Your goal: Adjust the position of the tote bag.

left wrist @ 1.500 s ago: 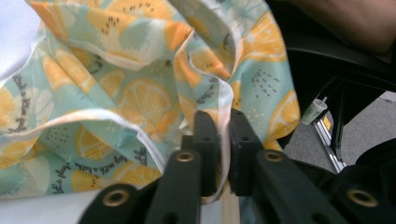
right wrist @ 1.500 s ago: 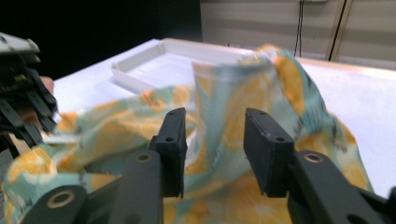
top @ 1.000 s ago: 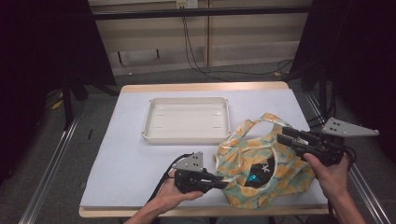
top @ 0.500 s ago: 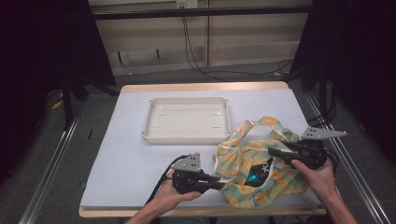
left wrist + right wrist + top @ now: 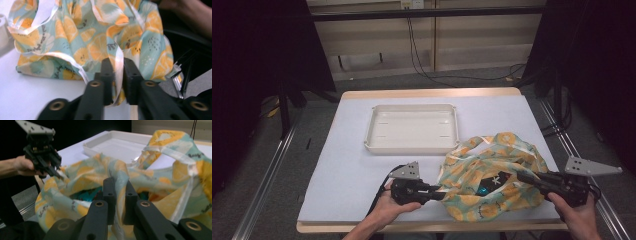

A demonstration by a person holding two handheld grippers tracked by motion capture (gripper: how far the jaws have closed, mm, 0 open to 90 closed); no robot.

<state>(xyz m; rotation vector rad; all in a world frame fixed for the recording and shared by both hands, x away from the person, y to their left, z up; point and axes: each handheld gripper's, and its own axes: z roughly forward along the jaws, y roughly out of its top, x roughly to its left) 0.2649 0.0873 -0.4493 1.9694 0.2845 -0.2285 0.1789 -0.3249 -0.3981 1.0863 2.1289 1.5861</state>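
Since a second ago, your right gripper has dropped from beyond the bag's far edge onto its right rim, its jaws closing until they pinch a fold of the lemon-print bag. At left, your left gripper holds its place, jaws easing slightly yet pinching the white-edged hem. Between both sets of fingers the bag lies slumped, mouth gaping, dark contents inside. Beyond them, the white tray waits bare; unpacking looks barely begun.
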